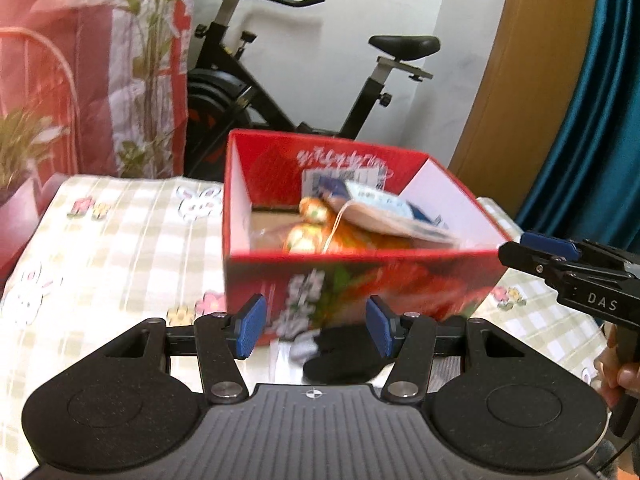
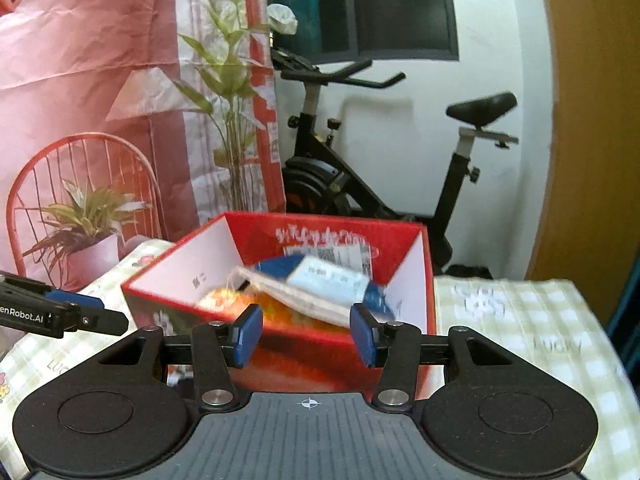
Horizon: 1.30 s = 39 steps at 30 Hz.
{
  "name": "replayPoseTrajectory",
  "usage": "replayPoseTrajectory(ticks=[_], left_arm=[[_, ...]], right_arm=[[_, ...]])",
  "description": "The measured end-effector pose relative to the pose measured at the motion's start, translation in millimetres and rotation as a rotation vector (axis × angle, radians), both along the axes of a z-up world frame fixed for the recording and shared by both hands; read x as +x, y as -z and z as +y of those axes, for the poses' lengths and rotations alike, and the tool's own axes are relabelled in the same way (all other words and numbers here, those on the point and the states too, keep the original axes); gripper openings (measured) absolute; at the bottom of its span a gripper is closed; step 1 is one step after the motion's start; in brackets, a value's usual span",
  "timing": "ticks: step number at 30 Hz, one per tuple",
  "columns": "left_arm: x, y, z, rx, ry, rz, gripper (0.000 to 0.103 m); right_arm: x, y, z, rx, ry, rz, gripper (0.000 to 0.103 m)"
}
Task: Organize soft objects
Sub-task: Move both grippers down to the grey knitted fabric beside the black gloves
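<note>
A red cardboard box [image 1: 360, 276] stands open on the checked tablecloth [image 1: 120, 240]. Inside it lie an orange soft toy [image 1: 308, 228] and a flat packet with a white and blue label [image 1: 384, 212]. A black soft item with a white patch [image 1: 340, 356] lies on the cloth in front of the box. My left gripper [image 1: 316, 328] is open and empty, just above and before that black item. My right gripper [image 2: 306, 338] is open and empty at the box's near rim [image 2: 288, 336], over the packet [image 2: 320, 288] and the orange toy [image 2: 256, 304].
An exercise bike [image 1: 304, 92] stands behind the table. A pink printed backdrop [image 2: 100, 100] hangs at the left. A wooden door [image 2: 592, 140] and a teal curtain [image 1: 592, 100] are at the right. The other gripper shows at each view's edge [image 1: 568, 268] [image 2: 60, 312].
</note>
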State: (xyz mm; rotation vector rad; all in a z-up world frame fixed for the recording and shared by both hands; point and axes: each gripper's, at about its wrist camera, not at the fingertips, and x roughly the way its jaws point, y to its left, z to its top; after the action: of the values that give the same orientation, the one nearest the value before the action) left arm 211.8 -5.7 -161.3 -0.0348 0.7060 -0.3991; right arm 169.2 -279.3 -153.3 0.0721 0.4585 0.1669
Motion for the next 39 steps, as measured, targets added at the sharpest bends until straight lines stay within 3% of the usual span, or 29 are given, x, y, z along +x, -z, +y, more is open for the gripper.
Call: replayPoseTrajectory(ticks=[10, 19, 39], left_arm=[[-17.7, 52.9, 1.5, 0.019, -0.047, 0.089, 0.058], [-19.0, 79.1, 0.4, 0.044, -0.052, 0.144, 0.057], [-25.6, 93.5, 4.1, 0.002, -0.066, 0.139, 0.059]], right_arm=[[-16.9, 75.2, -1.1, -0.015, 0.043, 0.152, 0.045], [-20.3, 112.5, -1.4, -0.025, 0.047, 0.235, 0.045], [-28.3, 129.4, 3.0, -0.064, 0.019, 0.170, 0.046]])
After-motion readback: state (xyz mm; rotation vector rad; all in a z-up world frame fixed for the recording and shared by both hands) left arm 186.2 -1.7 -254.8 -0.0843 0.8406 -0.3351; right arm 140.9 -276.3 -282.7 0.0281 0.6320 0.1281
